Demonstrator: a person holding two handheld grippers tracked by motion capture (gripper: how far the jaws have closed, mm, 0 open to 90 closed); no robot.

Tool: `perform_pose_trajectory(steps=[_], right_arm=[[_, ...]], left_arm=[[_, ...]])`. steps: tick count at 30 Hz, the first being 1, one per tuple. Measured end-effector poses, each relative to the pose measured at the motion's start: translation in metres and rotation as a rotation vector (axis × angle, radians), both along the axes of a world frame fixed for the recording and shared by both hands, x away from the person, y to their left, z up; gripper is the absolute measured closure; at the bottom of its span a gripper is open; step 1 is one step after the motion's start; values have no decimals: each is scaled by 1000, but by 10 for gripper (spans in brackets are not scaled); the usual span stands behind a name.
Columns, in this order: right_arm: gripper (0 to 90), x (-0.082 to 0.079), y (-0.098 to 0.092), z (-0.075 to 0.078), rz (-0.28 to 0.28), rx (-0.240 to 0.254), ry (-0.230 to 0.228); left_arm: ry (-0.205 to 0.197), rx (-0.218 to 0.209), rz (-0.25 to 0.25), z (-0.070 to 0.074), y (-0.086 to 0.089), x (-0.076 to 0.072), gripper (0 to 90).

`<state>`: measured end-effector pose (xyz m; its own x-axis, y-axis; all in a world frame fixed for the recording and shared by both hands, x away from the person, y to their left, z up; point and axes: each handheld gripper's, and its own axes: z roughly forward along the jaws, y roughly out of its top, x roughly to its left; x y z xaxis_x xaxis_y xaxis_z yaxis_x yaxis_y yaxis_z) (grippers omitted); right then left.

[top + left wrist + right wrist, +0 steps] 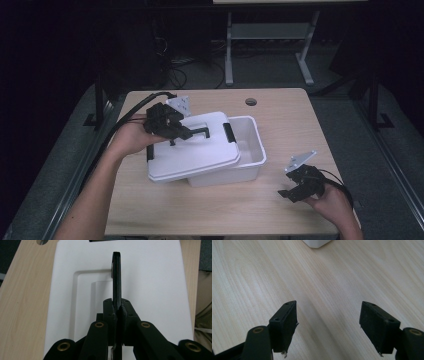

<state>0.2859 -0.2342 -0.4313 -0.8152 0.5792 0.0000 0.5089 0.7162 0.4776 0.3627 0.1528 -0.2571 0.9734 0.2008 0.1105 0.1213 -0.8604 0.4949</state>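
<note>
**Operator A:** Where does the lid [192, 150] sit, and why is it askew?

**Operator B:** It lies across the left part of the white box [248, 152], tilted, with its left edge overhanging toward the table [280, 107]. The right part of the box is uncovered. In my judgement the lid is off its seat because it is being carried by its black handle [116, 277], not resting squarely on the rim.

**Operator A:** Status of the left gripper [176, 131]?

**Operator B:** Clamped on that handle. In the left gripper view both pads [113, 312] press against the handle's thin bar from either side. A centre grip keeps the lid balanced.

**Operator A:** And the black latch [228, 132]?

**Operator B:** It sits on the lid's right end, over the box interior, not engaged with anything that I can see.

**Operator A:** The right gripper [290, 192]?

**Operator B:** Parked near the table's right front edge, well apart from the box. Its jaws stand apart over bare wood with nothing between them, probably kept out of the lid's way.
</note>
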Motion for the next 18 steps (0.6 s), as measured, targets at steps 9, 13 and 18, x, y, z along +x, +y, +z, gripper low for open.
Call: perform_pose_trajectory(steps=[9,13,18], right_arm=[[297,0,-2,1,0,4,-5],[292,0,-2,1,0,5,-4],[291,0,-2,1,0,10,-3]], left_arm=[[-6,-1,-22,-1,-18,6,841],[-4,-7,-30,1,-26,9,842],[0,-11,-44,1,-35,13,841]])
